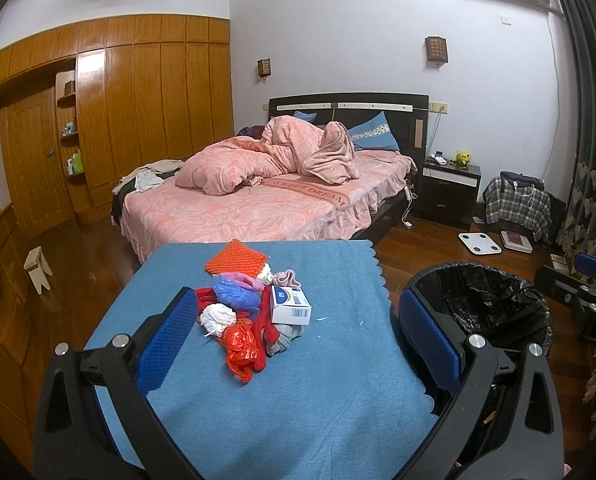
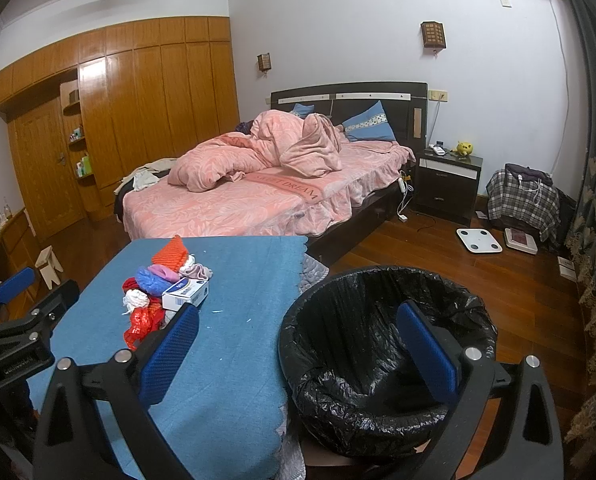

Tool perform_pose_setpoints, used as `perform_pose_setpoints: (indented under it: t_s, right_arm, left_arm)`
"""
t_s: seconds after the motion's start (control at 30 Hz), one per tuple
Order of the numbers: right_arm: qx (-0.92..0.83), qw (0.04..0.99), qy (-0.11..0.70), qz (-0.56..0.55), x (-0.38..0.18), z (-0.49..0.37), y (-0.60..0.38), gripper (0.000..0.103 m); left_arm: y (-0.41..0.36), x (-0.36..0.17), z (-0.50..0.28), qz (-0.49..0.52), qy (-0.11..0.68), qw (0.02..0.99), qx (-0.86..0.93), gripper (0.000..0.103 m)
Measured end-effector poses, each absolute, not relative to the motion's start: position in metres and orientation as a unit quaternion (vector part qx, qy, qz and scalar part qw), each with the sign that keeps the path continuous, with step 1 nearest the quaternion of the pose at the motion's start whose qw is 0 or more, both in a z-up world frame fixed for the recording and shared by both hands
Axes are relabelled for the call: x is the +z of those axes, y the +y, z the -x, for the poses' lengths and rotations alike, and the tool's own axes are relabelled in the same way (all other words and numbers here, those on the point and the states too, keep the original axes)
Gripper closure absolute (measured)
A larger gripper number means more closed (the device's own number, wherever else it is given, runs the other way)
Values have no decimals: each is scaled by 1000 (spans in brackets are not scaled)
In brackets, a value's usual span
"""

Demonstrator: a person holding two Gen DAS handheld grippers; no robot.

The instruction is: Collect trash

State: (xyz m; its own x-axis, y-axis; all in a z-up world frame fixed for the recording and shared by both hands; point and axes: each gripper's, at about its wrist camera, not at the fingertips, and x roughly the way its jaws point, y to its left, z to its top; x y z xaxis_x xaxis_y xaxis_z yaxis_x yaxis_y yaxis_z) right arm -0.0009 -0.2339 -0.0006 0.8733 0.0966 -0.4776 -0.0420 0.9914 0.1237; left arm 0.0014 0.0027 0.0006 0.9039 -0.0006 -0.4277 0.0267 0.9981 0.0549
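Trash is lying in a small mixed heap [image 1: 250, 312] on the blue cloth-covered counter [image 1: 317, 400], toward its far half. In the heap, a white rectangular cardboard box with a barcode [image 1: 290, 305] is resting on top at the right, a crumpled red plastic bag [image 1: 242, 350] is sitting at the near edge, a white wad of tissue [image 1: 217, 319] is lying at the left, a blue-violet plastic bag [image 1: 234, 294] is sitting in the middle, and an orange knitted square pad [image 1: 236, 258] is lying at the far end.

The left tongs [image 1: 298, 344] are hovering over the counter with their blue-padded fingers [image 1: 166, 344] standing wide apart and gripping nothing. The heap is lying ahead of them, between the two fingers' lines but closer to the left finger, with the red bag nearest and not touching either pad.

The right tongs [image 2: 298, 348] are also spread apart and empty. Their left finger [image 2: 170, 354] is hanging over the counter's near right part, just beside the red bag, while their right finger [image 2: 425, 354] is hanging over the round bin lined with a black plastic bag [image 2: 377, 412]. That bin is standing just beside the counter's right edge, well to the right of the heap.
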Motion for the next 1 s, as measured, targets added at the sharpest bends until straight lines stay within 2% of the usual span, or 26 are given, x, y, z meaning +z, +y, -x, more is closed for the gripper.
perform_pose_setpoints:
  t_s: [1.0]
  right_arm:
    - [36, 966, 250, -55, -1, -2, -232, 6]
  left_arm:
    - [3, 1, -1, -28, 220, 975, -7, 5]
